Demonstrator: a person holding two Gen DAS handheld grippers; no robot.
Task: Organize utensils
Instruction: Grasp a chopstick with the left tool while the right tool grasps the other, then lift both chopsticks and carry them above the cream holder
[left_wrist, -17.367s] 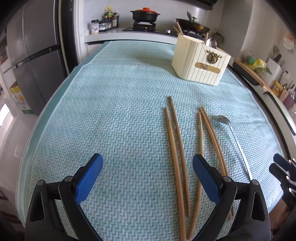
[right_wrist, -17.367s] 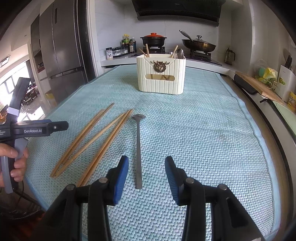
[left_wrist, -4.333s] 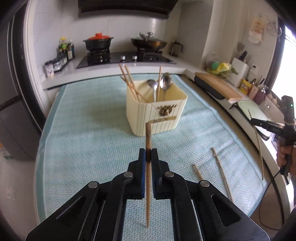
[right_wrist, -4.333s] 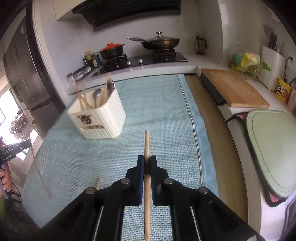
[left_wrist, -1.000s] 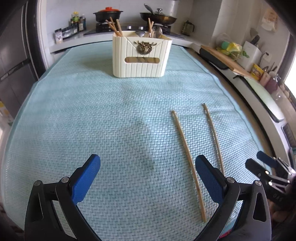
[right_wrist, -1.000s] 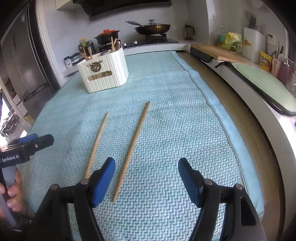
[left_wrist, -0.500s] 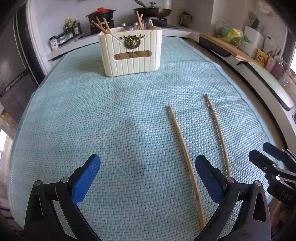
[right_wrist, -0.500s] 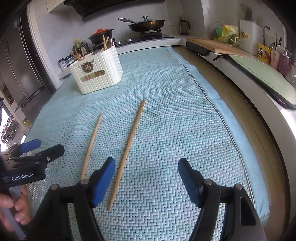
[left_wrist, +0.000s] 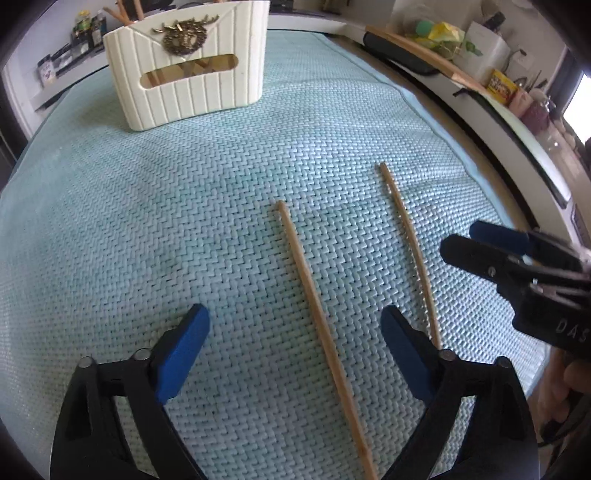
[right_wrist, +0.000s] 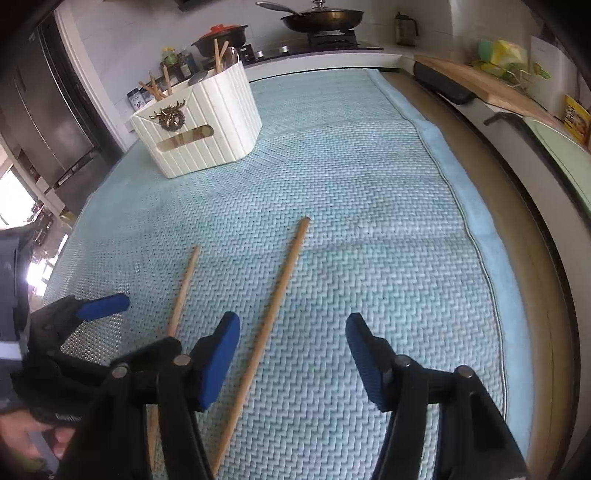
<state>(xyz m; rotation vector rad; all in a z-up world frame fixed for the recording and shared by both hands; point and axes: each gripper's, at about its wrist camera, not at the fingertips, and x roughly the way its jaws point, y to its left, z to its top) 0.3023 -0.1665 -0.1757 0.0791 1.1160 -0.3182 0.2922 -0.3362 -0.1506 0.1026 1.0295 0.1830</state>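
Two chopsticks are left on the teal mat; the rest stand in the white holder (left_wrist: 192, 70) at the upper left of the left wrist view.

In that view the left tool (left_wrist: 295, 347) straddles the nearer chopstick (left_wrist: 317, 310), which runs from mid-frame down toward the lower right, roughly along the tool's pointing line and nearer its right finger. The jaws have just been closing but stand apart, pads clear of the stick: nothing gripped. The second chopstick (left_wrist: 410, 243) lies just right of it, nearly parallel, outside this tool's right finger, with the right tool (left_wrist: 491, 240) coming in from the right edge.

In the right wrist view the right tool (right_wrist: 293, 347) has that second chopstick (right_wrist: 273, 314) between its fingers, close to the left pad, long axis running up-frame with a slight lean right. Its jaws too have just been closing, yet the pads are off the stick.

Each hand is nearest its own stick, so I judge a paired pickup: each closes across the stick's width, at right angles to its length.
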